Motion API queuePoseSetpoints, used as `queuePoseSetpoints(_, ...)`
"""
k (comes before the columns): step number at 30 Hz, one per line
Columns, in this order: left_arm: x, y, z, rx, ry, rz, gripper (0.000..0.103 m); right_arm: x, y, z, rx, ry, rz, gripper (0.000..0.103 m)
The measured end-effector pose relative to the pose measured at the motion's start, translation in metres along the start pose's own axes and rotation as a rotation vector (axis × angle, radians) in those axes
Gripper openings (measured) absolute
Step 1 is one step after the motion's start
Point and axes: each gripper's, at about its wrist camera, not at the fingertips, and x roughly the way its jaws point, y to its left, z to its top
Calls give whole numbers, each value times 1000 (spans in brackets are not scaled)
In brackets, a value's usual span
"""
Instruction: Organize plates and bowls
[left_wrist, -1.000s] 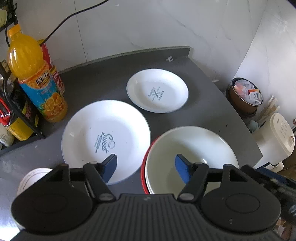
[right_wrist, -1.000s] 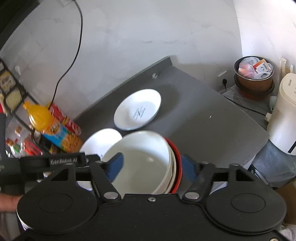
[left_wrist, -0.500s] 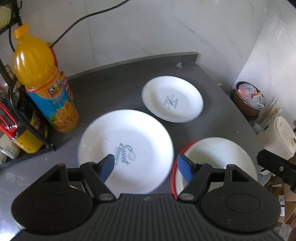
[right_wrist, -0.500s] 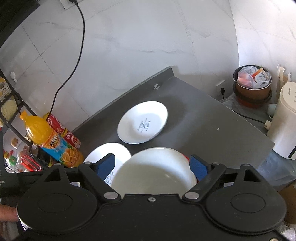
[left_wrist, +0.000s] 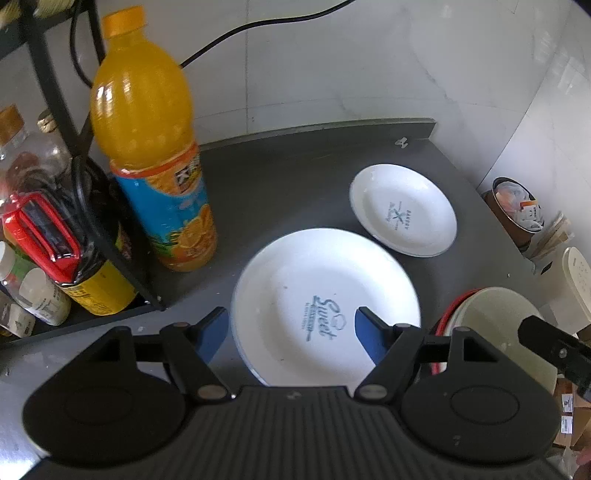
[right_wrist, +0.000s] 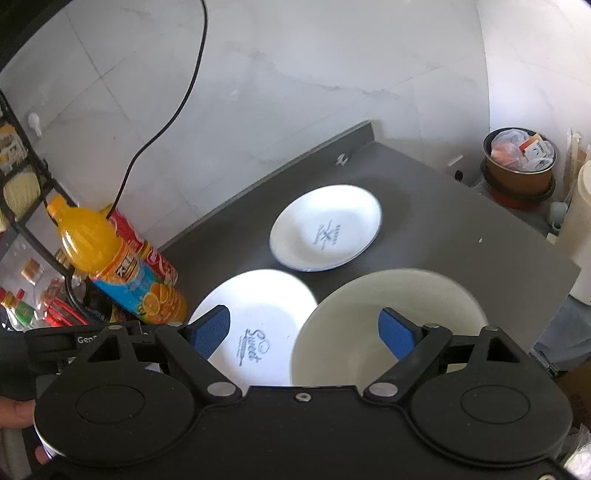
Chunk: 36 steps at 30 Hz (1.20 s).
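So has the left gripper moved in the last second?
Yes. The left gripper has swung left: a second ago it framed the gap between the big plate and the bowl; now it frames the plate, nearer the juice bottle.

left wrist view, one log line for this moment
left gripper: open, over large plate | right gripper: open | small plate: apart

White marbled wall tiles (right_wrist: 332, 74) back a dark grey counter (right_wrist: 443, 206); daylight.
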Motion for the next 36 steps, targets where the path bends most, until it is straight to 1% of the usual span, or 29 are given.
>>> queuePoseSetpoints(3, 3, 15, -2, 6, 7, -2, 74, 4, 12, -6, -9, 5, 9, 87)
queuePoseSetpoints(6, 8, 33, -2, -23, 26, -8, 74, 8, 23, -10, -13, 13, 8, 87)
queuePoseSetpoints(9, 13, 44, -2, -7, 36, -7, 74, 13, 32, -16, -19, 17, 9, 86)
queuePoseSetpoints(14, 21, 60, -2, 1, 42, -6, 74, 21, 48, -27, -13, 33, 13, 80)
queuePoseSetpoints(17, 28, 69, -1, -3, 53, -20, 74, 26, 58, -34, -14, 44, 6, 76)
queuePoseSetpoints(22, 39, 77, -3, 6, 61, -30, 74, 32, 72, -48, -22, 48, -25, 75)
queuePoseSetpoints(27, 50, 80, -1, 30, 67, -68, 73, 37, 78, -64, 11, 57, -45, 68)
queuePoseSetpoints(29, 57, 80, 0, 45, 76, -83, 70, 40, 80, -72, 22, 60, -59, 67)
queuePoseSetpoints(33, 71, 77, 2, 61, 79, -108, 68, 49, 79, -86, 39, 84, -93, 60)
queuePoseSetpoints(36, 80, 73, 0, 89, 81, -119, 62, 55, 74, -95, 66, 88, -116, 56)
